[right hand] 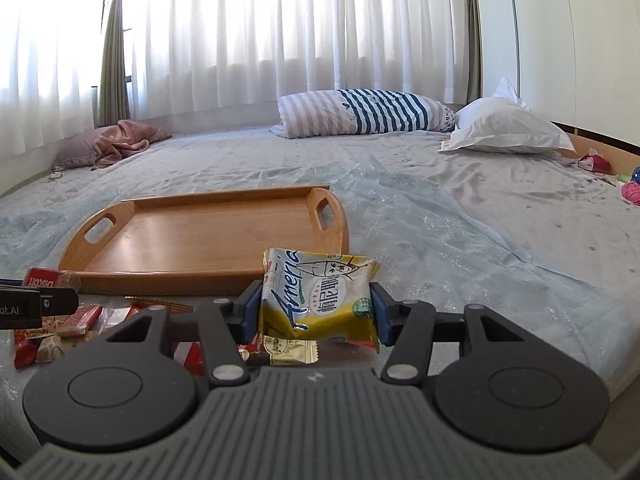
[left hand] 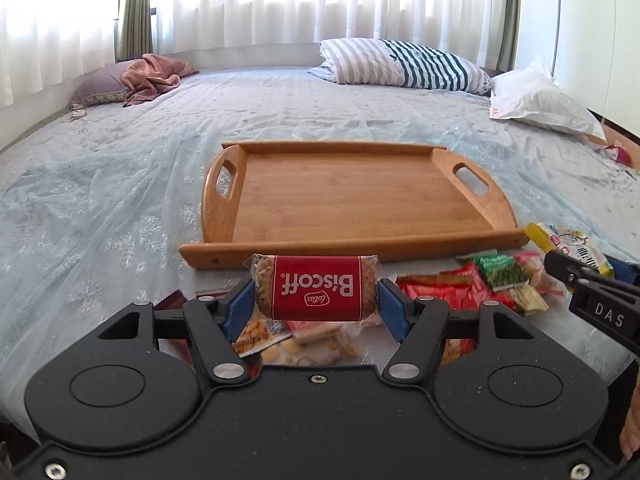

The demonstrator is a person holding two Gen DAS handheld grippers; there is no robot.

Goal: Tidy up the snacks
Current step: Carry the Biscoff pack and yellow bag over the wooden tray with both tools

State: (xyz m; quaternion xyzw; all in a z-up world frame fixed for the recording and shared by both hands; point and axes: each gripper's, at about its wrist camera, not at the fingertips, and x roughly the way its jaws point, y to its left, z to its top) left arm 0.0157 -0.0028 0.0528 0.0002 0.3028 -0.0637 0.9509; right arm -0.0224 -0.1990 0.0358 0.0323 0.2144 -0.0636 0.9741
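A: Starting at the far left of our left wrist view, we see a mauve pillow (left hand: 100,86) with a pink cloth (left hand: 154,76) bunched on it, both on the pale blue bedspread (left hand: 100,200).

B: Moving right, our left gripper (left hand: 316,300) has its blue pads pressed against both ends of a red Biscoff packet (left hand: 316,294), gripped crosswise and lifted clear of the snack pile (left hand: 472,292) on the bedspread.

A: Just beyond that packet lies the wooden tray (left hand: 352,246), flat on the bed, its near rim close to the packet but apart from it. We see nothing on its floor.

B: Further back and right sit the striped pillow (left hand: 404,65) and the white pillow (left hand: 540,100).

A: In the right wrist view, the tray sits left of centre. The left gripper's finger pokes in at the left edge, over some loose wrappers.

B: Then our right gripper (right hand: 316,308) is closed on a yellow-and-white snack bag (right hand: 320,294), held upright between its blue pads, above a small gold sachet (right hand: 292,350) lying on the bed.

A: That bag hangs in front of the tray's right near corner, not over it.
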